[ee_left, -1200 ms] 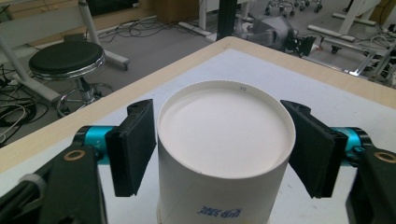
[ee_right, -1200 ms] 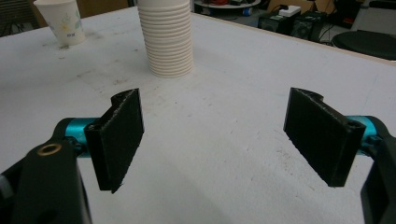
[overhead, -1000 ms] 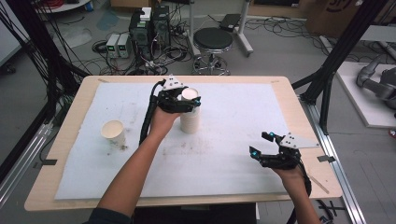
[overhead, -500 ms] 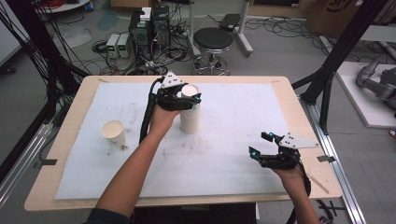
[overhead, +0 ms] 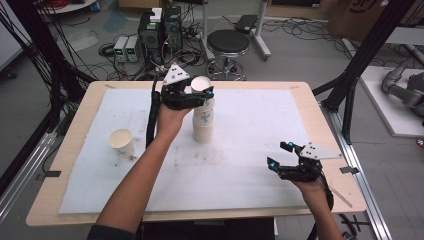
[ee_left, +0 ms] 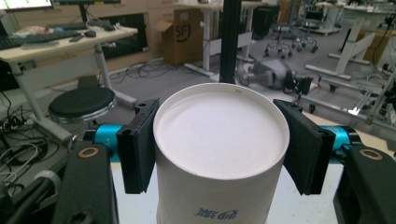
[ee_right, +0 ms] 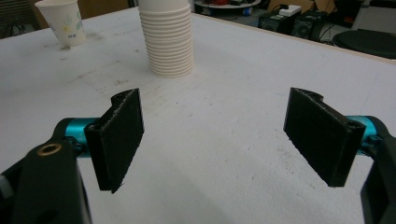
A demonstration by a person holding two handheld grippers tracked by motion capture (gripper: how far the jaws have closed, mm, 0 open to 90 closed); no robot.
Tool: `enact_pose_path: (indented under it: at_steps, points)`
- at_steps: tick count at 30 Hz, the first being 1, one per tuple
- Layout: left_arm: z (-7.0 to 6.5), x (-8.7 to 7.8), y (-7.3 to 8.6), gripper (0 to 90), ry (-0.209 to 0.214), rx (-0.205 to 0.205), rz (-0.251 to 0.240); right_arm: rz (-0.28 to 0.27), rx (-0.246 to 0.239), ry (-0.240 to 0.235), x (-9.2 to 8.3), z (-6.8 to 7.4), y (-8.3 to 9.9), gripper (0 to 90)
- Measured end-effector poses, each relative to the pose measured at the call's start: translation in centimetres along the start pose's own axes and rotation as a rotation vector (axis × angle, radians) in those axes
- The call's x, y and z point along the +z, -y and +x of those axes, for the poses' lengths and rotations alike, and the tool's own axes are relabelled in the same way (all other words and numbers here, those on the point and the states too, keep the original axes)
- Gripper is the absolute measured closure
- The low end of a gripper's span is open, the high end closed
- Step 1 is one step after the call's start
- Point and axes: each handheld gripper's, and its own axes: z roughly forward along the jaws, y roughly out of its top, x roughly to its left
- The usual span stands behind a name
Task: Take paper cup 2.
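Note:
A stack of upturned white paper cups stands mid-table on the white mat; it also appears far off in the right gripper view as the stack. My left gripper is shut on the top cup, raised partly out of the stack. Its jaws have just been closing with that cup between them. Up close, both pads press the sides of the cup held by the left gripper. My right gripper hovers low at the near right, open and empty; its own view shows the right gripper over bare mat.
A single upright paper cup stands at the mat's left, also visible as the cup. Behind the table are a black stool, equipment boxes and cables. Black frame posts flank the table.
The left gripper has risen with the top cup, drawing it up from the stack. The right gripper has stayed where it was.

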Motion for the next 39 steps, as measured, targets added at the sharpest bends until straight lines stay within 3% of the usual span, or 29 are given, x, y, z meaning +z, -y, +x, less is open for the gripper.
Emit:
enact_pose_path:
  at_steps: [3,11,18,30,39]
  points:
    - [-0.1,-1.2,-0.6,35.3,-0.003,-0.027,-0.038,-0.001,0.0,0.0,0.0,0.1,0.0,20.7]
    - [-0.4,-4.2,-1.4,35.5,0.015,-0.035,-0.082,0.007,-0.001,-0.005,0.2,0.2,0.0,20.7]
    - [-0.8,-6.6,-0.8,35.6,0.058,-0.05,-0.096,0.015,-0.004,-0.008,0.3,0.4,0.0,20.7]
    - [-2.5,-9.7,3.6,35.5,0.116,-0.035,-0.104,0.018,-0.003,-0.01,0.4,0.4,0.0,20.7]
    - [-2.8,-9.8,8.3,35.4,0.188,-0.096,-0.067,0.019,-0.003,-0.036,0.9,0.3,-0.1,20.7]
